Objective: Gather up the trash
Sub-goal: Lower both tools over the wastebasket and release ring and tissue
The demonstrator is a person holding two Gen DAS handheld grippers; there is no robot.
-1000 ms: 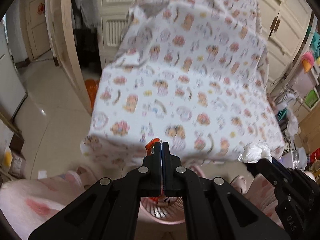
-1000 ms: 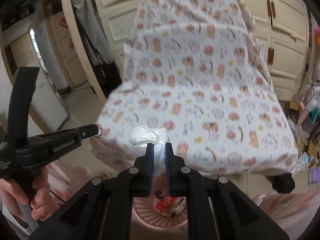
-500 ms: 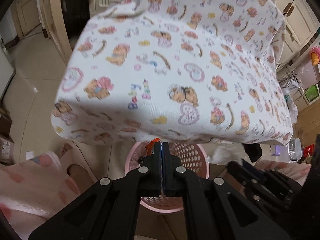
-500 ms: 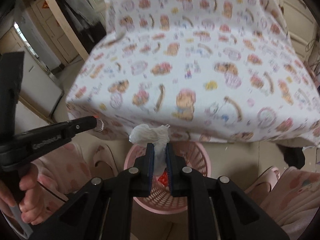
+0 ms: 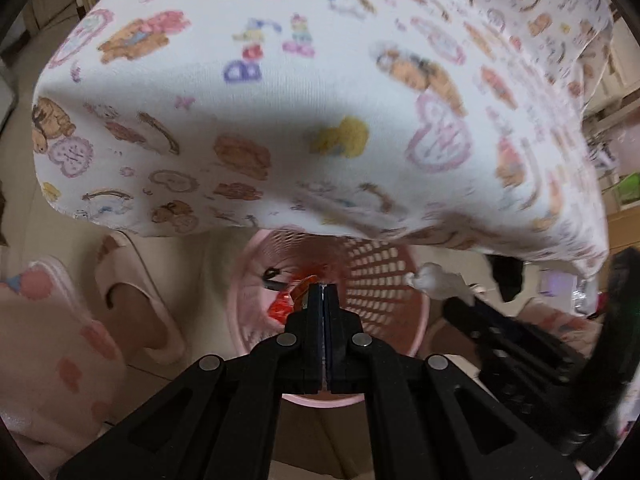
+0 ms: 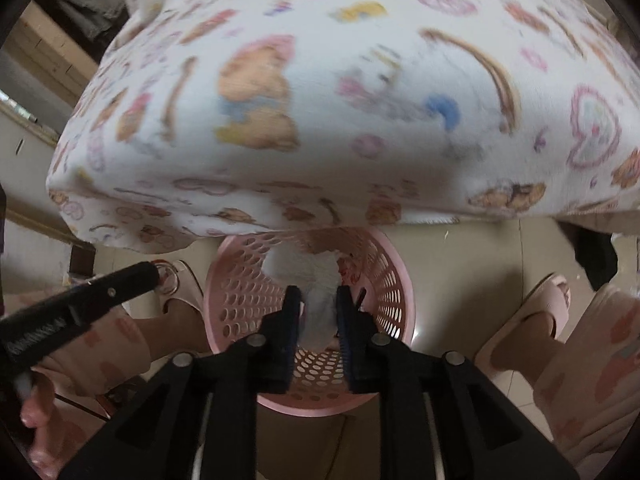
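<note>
Now | right gripper (image 6: 317,300) parting, crumpled white tissue (image 6: 316,280) between | left gripper (image 5: 323,292) closed | perforated pink basket (image 6: 384,280)

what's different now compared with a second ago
Both grippers have dropped from in front of the patterned cloth to just over the pink basket. The right gripper has just been opening around the white tissue wad. The left gripper stays shut on the orange wrapper.

A pink perforated basket (image 6: 390,280) stands on cream floor tiles (image 6: 460,280), beneath a white cloth (image 5: 280,120) printed with brown bears, pink hearts and yellow ducks. White crumpled tissue (image 6: 316,280) sits between black, blue-padded jaws; red wrappers (image 5: 280,306) lie inside.
</note>
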